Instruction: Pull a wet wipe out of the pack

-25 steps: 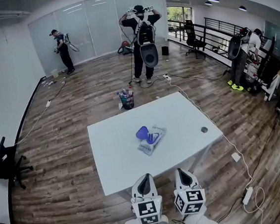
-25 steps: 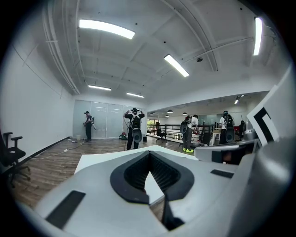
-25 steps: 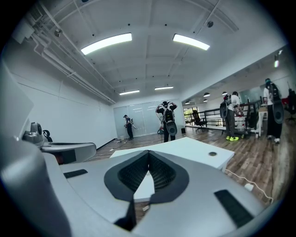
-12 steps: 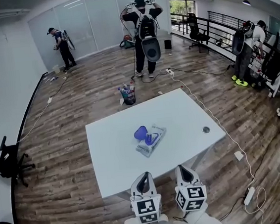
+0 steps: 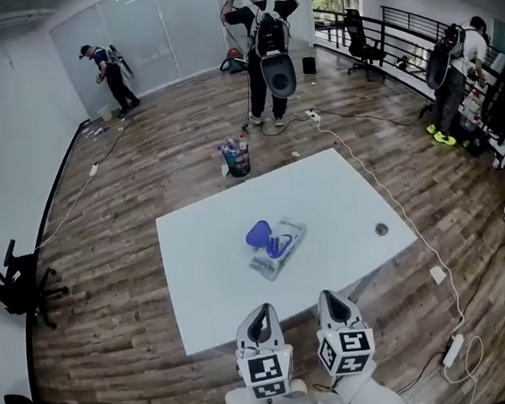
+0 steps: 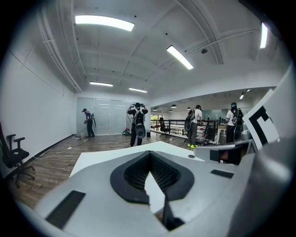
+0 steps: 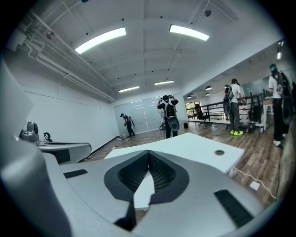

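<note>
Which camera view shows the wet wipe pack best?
The head view: the wet wipe pack lies in full sight, mid-table on the white table. The left and right gripper views show part of the tabletop, but no pack.

One white bench (image 5: 208,286) is in the head view, with one round cable hole (image 5: 381,228) at 3 o'clock. On it lies one wet wipe pack (image 5: 278,250), which has one blue lid (image 5: 257,236). Two tongs show at 6 o'clock: the left tongs (image 5: 262,312) and the right tongs (image 5: 326,296).

I count four people:
- one person at the glass wall (image 5: 112,75), at 11 o'clock
- one person with raised arms (image 5: 266,47), at 12 o'clock
- a person in yellow-green shoes (image 6: 191,124) and a person in a white shirt (image 6: 234,121), both toward 2 o'clock

One bucket (image 5: 236,159) stands on the floor (image 5: 145,199) at 12 o'clock. Two black office chairs are sure: the left chair (image 5: 15,286) at 9 o'clock and the far chair (image 5: 360,44) at 1 o'clock.
</note>
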{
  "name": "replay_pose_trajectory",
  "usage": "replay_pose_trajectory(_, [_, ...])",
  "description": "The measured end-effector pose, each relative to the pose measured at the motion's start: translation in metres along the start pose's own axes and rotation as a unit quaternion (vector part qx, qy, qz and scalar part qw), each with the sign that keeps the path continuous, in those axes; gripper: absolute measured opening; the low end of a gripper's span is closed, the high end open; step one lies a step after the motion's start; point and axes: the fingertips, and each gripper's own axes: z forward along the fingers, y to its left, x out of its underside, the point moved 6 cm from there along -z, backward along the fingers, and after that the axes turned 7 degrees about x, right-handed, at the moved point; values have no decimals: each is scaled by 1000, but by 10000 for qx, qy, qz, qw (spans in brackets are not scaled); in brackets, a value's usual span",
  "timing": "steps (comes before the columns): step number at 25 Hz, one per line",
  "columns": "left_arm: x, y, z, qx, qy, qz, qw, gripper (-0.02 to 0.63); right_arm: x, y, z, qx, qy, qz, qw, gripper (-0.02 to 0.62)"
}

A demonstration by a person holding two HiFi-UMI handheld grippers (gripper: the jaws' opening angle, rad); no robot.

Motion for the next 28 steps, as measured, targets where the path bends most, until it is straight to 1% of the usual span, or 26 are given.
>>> replay_pose_trajectory(5, [6,14,7,-18,88,-81,9999,2,6,9,17,-28,142,26,9999,9])
replay_pose_trajectory(9, [3,28,22,6,94,-122,9999,0,1,11,40,-8,148,73,9999,9])
replay_pose_trajectory(14, [4,40,38,56,112,-126,9998,1,0,7,70,-40,216,-20,9998,9])
replay_pose_trajectory(21, [12,50,51,51,249,-238,9994,1,6,7,111,-381,492,-105,9980,10])
replay_pose_trajectory(28, [16,56,59,-19,323,-252,9992,1,8,3,139,-359,587,-65,9976,11])
